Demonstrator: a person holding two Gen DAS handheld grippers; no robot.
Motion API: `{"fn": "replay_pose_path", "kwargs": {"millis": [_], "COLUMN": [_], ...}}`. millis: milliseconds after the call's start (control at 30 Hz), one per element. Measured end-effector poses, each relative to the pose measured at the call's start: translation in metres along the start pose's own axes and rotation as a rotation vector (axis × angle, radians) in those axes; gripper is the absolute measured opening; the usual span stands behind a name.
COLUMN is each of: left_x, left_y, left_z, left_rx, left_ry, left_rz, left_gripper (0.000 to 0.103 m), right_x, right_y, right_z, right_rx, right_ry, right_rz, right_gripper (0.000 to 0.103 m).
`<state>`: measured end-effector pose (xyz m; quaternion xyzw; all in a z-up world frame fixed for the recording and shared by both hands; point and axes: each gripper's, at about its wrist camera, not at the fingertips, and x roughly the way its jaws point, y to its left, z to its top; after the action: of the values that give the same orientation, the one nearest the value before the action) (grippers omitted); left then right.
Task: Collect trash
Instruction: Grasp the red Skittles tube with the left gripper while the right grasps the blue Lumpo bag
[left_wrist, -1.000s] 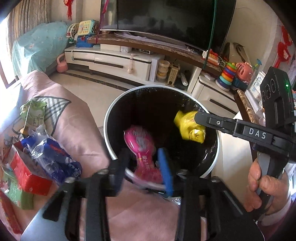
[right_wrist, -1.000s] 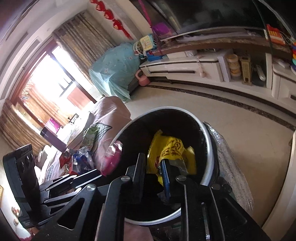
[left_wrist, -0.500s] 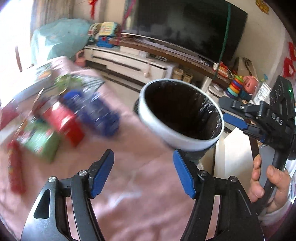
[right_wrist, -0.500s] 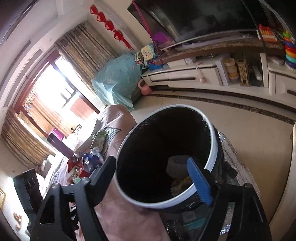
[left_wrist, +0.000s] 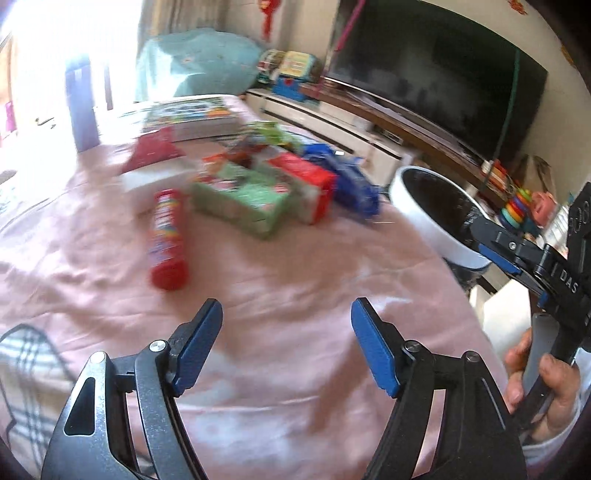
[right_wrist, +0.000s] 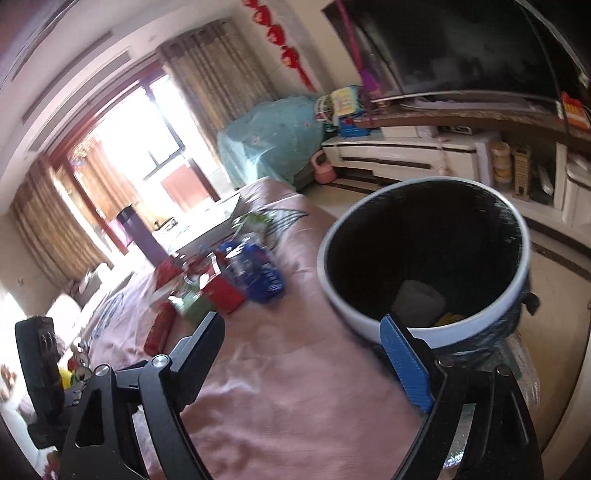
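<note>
**Both tongs spread and empty over pink cloth, trash pile ahead, bin at right**

Left gripper (left_wrist: 286, 321): fingers spread wide, blue pads (left_wrist: 373, 347) facing each other, nothing between them. It hangs over the pink cloth (left_wrist: 295, 266) at bottom centre of the left view. Right gripper (right_wrist: 303, 332): also spread wide, nothing held; its right pad sits in front of the bin's near rim in the picture, contact cannot be told. The right gripper also shows at the right edge of the left view, with the hand (left_wrist: 546, 376) on its handle, lower right.

Trash lies on the cloth, above the left gripper, mid-frame, blurred: a red tube (left_wrist: 168, 240) lying flat at centre left, a green box (left_wrist: 243, 199) just right of it, a red box (left_wrist: 303, 181) beside the green one, a blue wrapper (left_wrist: 347, 181) farther right, near the bin. Behind them, upper centre, a stack of books (left_wrist: 192, 116).

Bin (left_wrist: 421, 210): white rim, black liner, at the right edge of the cloth in the left view. In the right view the bin (right_wrist: 517, 288) fills centre right; inside at the bottom, a pale scrap (right_wrist: 417, 302) and a bit of yellow (right_wrist: 450, 318).

Background: television (left_wrist: 436, 74) upper right, white cabinet (right_wrist: 399, 155), teal cover (right_wrist: 269, 136).
</note>
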<state>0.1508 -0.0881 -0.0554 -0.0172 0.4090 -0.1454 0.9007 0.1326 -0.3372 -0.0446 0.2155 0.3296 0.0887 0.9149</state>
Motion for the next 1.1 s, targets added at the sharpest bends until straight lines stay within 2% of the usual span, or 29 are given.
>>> {"fn": "replay_pose_path", "kwargs": {"millis": [200, 567, 833, 1033, 1100], "left_x": [-0.003, 0.0, 0.022, 0.049, 0.059], "left_y": [0.034, 0.064, 0.071, 0.079, 0.083], "left_z": [-0.002, 0.011, 0.036, 0.052, 0.054], "left_rx": [-0.073, -0.126, -0.111, -0.105, -0.116], "left_ry": [0.008, 0.02, 0.051, 0.08, 0.103], "left_rz": [0.039, 0.1, 0.136, 0.149, 0.138], "left_gripper": [0.074, 0.074, 0.073, 0.056, 0.047], "right_x": [0.019, 0.041, 0.071, 0.112, 0.123], "right_y": [0.03, 0.047, 0.055, 0.051, 0.051], "right_z": [-0.005, 0.001, 0.022, 0.033, 0.033], "right_rx": [-0.115, -0.202, -0.273, -0.285, -0.288], "right_ry": [0.043, 0.085, 0.111, 0.184, 0.204], "right_rz": [-0.01, -0.001, -0.01, -0.022, -0.024], "right_gripper": [0.088, 0.086, 0.068, 0.068, 0.068]}}
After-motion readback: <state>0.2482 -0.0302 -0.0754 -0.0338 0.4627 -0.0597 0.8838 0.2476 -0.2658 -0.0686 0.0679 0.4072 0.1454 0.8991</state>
